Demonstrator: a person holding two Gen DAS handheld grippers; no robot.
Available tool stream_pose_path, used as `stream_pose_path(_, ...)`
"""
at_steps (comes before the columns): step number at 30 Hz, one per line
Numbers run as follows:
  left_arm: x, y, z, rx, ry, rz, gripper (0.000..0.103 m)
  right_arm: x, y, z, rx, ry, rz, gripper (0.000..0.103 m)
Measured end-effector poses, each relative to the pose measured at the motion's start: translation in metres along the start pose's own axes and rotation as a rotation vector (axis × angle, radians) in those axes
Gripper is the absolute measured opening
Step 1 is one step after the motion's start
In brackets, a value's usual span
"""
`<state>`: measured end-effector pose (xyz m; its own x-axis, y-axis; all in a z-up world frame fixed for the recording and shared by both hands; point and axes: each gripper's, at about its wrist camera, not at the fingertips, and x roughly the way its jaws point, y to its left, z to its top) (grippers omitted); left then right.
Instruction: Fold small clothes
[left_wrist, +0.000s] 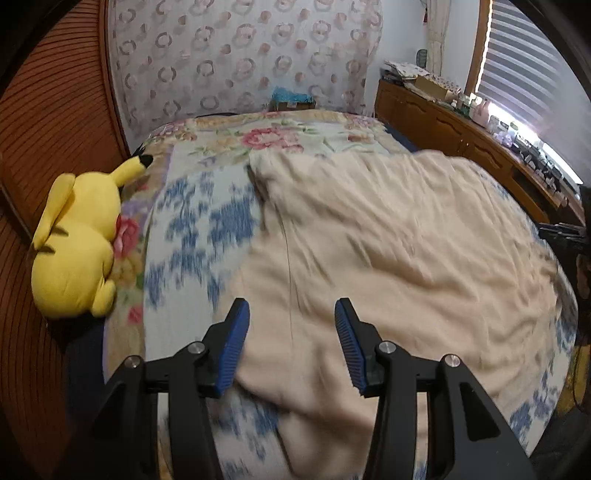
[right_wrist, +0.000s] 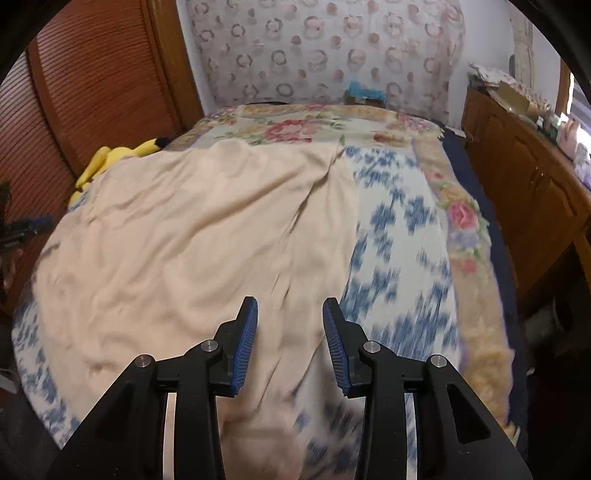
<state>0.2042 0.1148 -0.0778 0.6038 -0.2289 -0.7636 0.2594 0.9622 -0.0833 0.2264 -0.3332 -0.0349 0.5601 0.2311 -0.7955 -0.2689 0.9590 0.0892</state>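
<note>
The bed (left_wrist: 207, 218), under a blue-and-white floral blanket, fills both views. A cream garment (left_wrist: 388, 240) lies spread and wrinkled over its middle, blanket showing bare along each side. A wooden dresser (left_wrist: 461, 136) runs beside the bed's right edge; a yellow plush toy (left_wrist: 74, 243) sits at its left edge. Left gripper (left_wrist: 291, 343) and right gripper (right_wrist: 290, 343) hang over the garment's near edge, jaws partly apart, holding nothing.

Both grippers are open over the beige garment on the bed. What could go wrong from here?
The left gripper and right gripper hang over the rumpled beige garment, which lies on a floral blanket; a pinch might catch the blanket too. Existing wrinkles could get folded in. The yellow plush toy lies close beside the garment.
</note>
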Motion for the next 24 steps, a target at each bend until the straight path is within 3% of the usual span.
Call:
stream_pose_path(10,-0.011,-0.002,-0.055,-0.085,0.026,0.005,0.047,-0.02,0.014,-0.057,0.026,0.01,0.015,0.043)
stream_pose_path(17,-0.01,-0.006,-0.059,-0.11,-0.004,0.024,0.047,-0.029,0.018,-0.066,0.095,-0.058,0.054,0.063)
stream_pose_path(24,-0.008,-0.016,-0.06,-0.112,-0.021,0.033,0.047,-0.018,0.021,-0.065,0.105,-0.044,0.0,0.063)
